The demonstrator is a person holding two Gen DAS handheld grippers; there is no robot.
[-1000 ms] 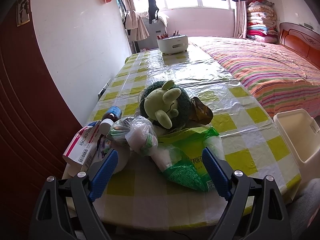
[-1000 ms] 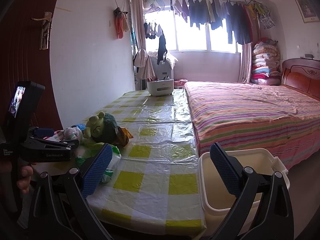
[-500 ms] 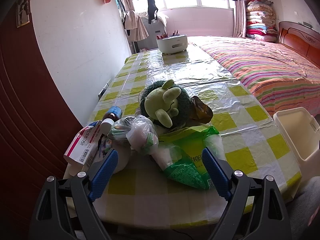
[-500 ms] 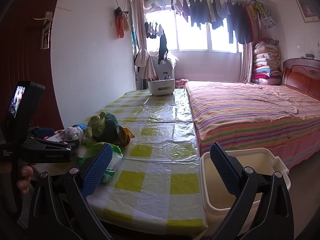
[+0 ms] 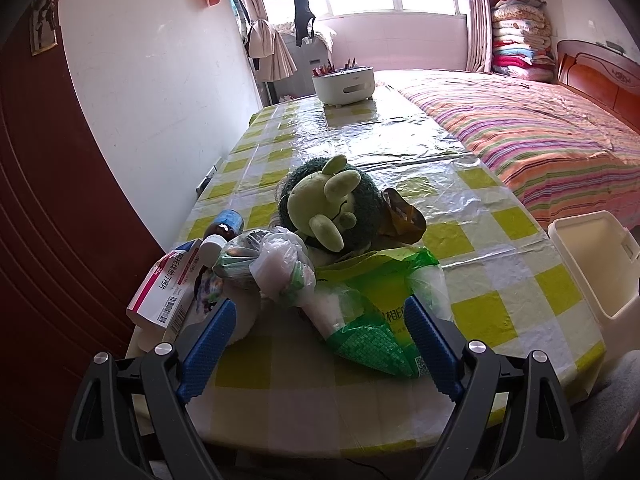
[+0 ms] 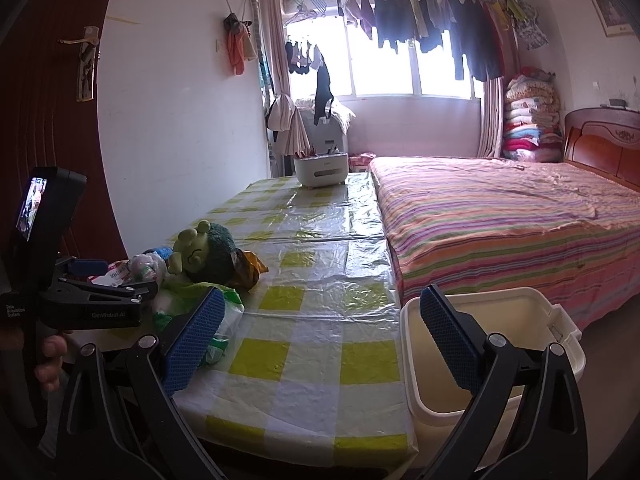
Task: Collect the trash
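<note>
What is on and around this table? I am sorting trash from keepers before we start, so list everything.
plush toy: 1, green, mid-table
green plastic bag: 1, green and yellow, in front of the plush toy
clear plastic bag: 1, crumpled, left of the green bag
medicine box: 1, white and pink, table's left edge
bottle: 1, brown with blue cap, behind the box
brown wrapper: 1, right of the plush toy
bin: 1, cream, open, beside the table
white holder: 1, table's far end
bed: 1, striped cover, right
left gripper: open
right gripper: open
</note>
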